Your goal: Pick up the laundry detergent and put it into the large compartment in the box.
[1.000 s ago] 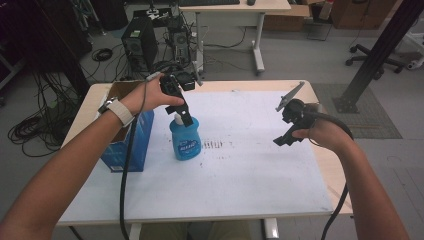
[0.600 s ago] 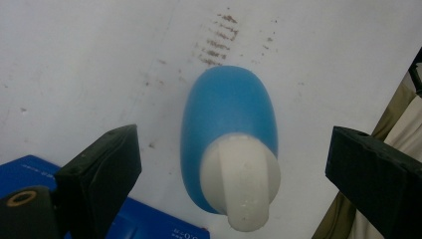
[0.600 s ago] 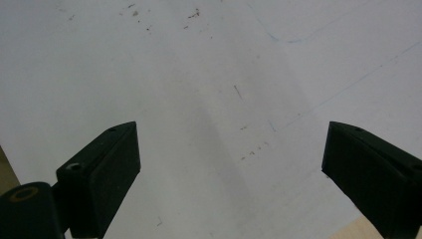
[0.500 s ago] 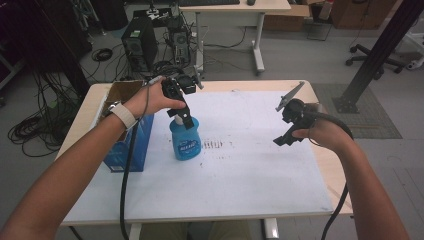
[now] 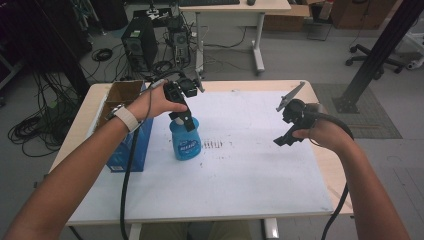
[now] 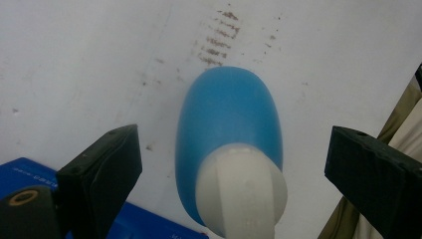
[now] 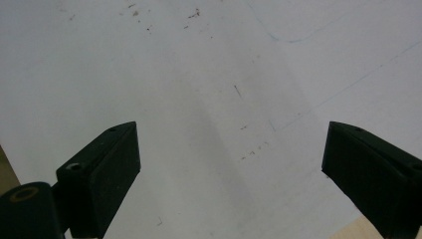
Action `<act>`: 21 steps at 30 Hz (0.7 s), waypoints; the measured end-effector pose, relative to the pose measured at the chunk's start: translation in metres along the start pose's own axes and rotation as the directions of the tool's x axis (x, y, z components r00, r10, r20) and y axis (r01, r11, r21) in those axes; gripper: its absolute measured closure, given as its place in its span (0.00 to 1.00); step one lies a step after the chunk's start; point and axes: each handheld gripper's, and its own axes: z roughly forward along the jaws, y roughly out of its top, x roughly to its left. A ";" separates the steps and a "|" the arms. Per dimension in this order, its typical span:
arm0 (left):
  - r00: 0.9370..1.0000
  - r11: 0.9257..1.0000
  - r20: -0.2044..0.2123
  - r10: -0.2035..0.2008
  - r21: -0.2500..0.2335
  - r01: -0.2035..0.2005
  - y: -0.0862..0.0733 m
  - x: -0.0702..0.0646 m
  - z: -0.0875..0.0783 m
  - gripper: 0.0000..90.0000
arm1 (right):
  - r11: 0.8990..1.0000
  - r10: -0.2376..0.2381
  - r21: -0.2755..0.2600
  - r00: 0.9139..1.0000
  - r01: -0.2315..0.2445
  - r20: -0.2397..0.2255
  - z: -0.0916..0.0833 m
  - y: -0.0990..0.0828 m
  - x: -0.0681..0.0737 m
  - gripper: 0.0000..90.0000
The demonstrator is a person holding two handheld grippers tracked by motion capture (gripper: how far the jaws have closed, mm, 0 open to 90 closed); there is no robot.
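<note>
A blue bottle [image 5: 186, 142] with a white cap [image 6: 241, 191] stands upright on the white sheet [image 5: 240, 170], left of the middle. My left gripper [image 5: 186, 119] hangs open straight above it, jaws wide on either side of the cap and not touching it. In the left gripper view the bottle [image 6: 229, 119] shows from above between the jaws. My right gripper [image 5: 286, 139] is held above the right part of the sheet, open, with nothing between its jaws. In the right gripper view only bare sheet [image 7: 224, 99] lies below them.
An open cardboard box with blue sides [image 5: 125, 145] stands at the table's left edge, close beside the bottle. Dark smudges [image 5: 214, 144] mark the sheet just right of the bottle. Cables trail from both grippers toward the front edge.
My left gripper has shifted slightly over the bottle's cap. The right gripper and the bottle have stayed in place.
</note>
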 end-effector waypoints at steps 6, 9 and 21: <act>1.000 1.000 -0.005 0.009 0.003 -0.009 0.000 0.001 0.007 0.09 | 1.000 0.002 0.002 1.000 -0.002 -0.001 0.000 0.000 0.000 0.09; 1.000 1.000 -0.003 0.003 -0.001 -0.003 -0.001 0.002 0.008 0.09 | 1.000 0.002 0.002 1.000 -0.002 0.001 0.000 0.000 0.000 0.09; 1.000 1.000 0.001 0.003 0.010 -0.003 -0.004 0.003 0.021 0.09 | 1.000 0.002 0.004 1.000 -0.002 -0.001 0.002 0.001 0.001 0.09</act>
